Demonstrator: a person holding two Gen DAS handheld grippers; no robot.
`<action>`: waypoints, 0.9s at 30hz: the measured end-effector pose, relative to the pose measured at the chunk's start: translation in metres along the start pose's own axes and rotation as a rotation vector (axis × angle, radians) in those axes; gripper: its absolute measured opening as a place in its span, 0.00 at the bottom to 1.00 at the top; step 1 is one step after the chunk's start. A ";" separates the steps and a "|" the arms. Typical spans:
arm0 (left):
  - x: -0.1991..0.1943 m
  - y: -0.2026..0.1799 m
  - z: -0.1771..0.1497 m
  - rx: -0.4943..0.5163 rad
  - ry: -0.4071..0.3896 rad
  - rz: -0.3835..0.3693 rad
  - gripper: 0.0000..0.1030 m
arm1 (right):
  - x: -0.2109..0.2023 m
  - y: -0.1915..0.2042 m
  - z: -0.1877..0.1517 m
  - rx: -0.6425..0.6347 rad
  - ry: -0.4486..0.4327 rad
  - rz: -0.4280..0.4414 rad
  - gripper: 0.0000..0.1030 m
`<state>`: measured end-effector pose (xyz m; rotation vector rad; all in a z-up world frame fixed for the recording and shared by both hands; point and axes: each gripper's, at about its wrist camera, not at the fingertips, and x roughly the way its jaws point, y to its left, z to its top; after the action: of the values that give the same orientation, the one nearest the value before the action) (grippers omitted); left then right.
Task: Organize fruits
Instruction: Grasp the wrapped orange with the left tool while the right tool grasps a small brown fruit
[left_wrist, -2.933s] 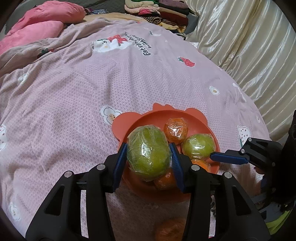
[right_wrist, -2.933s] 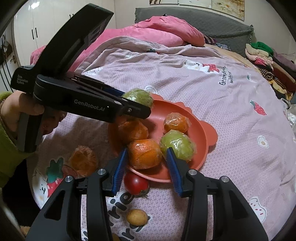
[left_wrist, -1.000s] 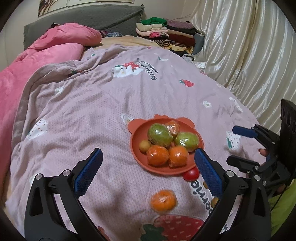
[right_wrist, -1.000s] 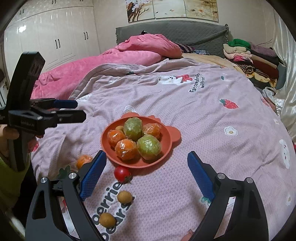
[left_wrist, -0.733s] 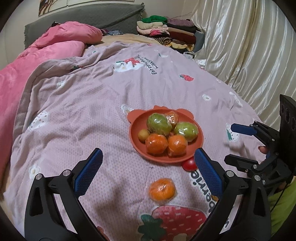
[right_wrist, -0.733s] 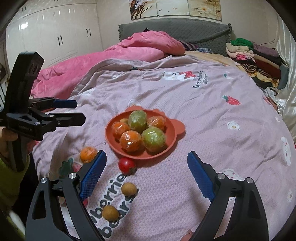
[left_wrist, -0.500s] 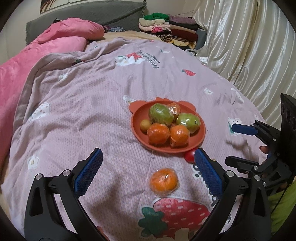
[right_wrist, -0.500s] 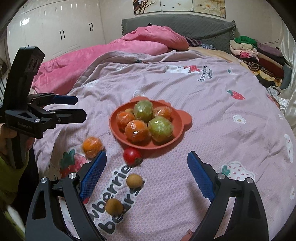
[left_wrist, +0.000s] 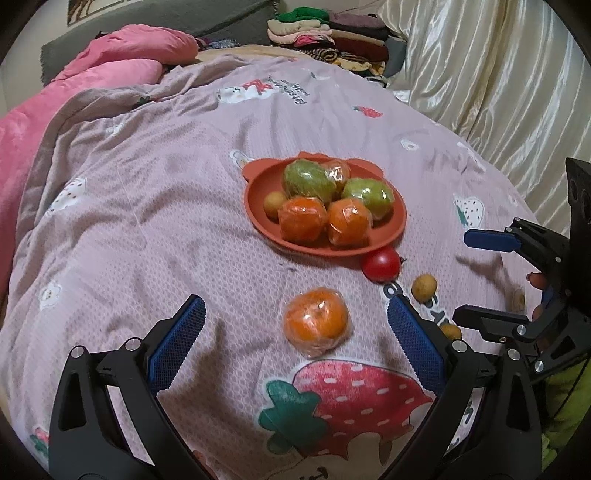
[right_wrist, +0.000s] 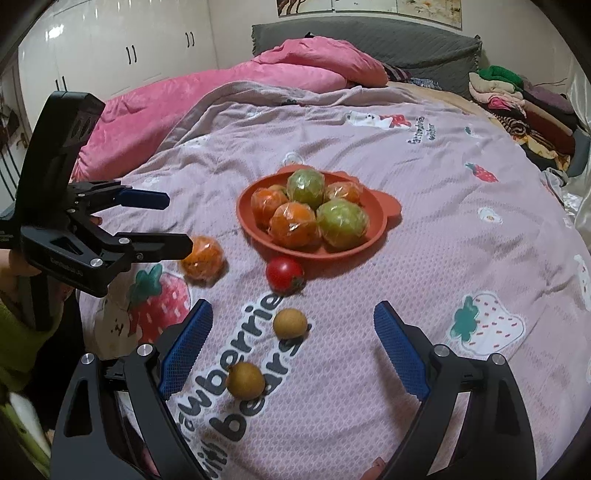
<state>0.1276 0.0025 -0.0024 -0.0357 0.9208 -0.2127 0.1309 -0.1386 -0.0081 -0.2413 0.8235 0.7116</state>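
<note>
An orange bear-eared plate (left_wrist: 258, 206) (right_wrist: 373, 236) on the bed holds several wrapped green and orange fruits and one small yellow one. A wrapped orange (left_wrist: 316, 321) (right_wrist: 202, 258) lies loose in front of it, just ahead of my open, empty left gripper (left_wrist: 295, 339) (right_wrist: 162, 221). A red tomato (left_wrist: 381, 264) (right_wrist: 284, 274) sits by the plate's near rim. Two small brown fruits (right_wrist: 290, 323) (right_wrist: 245, 379) lie ahead of my open, empty right gripper (right_wrist: 293, 347) (left_wrist: 491, 277).
A mauve printed bedspread (left_wrist: 147, 206) covers the bed. A pink quilt (right_wrist: 221, 92) lies at the far left, folded clothes (left_wrist: 325, 33) at the head, cream curtains (left_wrist: 498, 74) along the right. White wardrobes (right_wrist: 110, 44) stand behind.
The left gripper let go of the green fruit into the plate. Both grippers opened wide, pulled back, then moved closer and lower toward the loose fruits.
</note>
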 end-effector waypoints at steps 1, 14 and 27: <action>0.000 0.000 -0.001 0.002 0.001 0.006 0.90 | 0.000 0.000 -0.001 0.000 0.002 0.001 0.85; 0.005 -0.009 -0.012 0.028 0.025 0.000 0.90 | 0.006 0.002 -0.008 -0.003 0.029 -0.002 0.73; 0.013 -0.011 -0.014 0.035 0.025 -0.015 0.78 | 0.022 -0.002 -0.006 -0.007 0.062 0.019 0.38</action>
<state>0.1222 -0.0101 -0.0197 -0.0076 0.9416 -0.2434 0.1388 -0.1321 -0.0292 -0.2627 0.8833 0.7283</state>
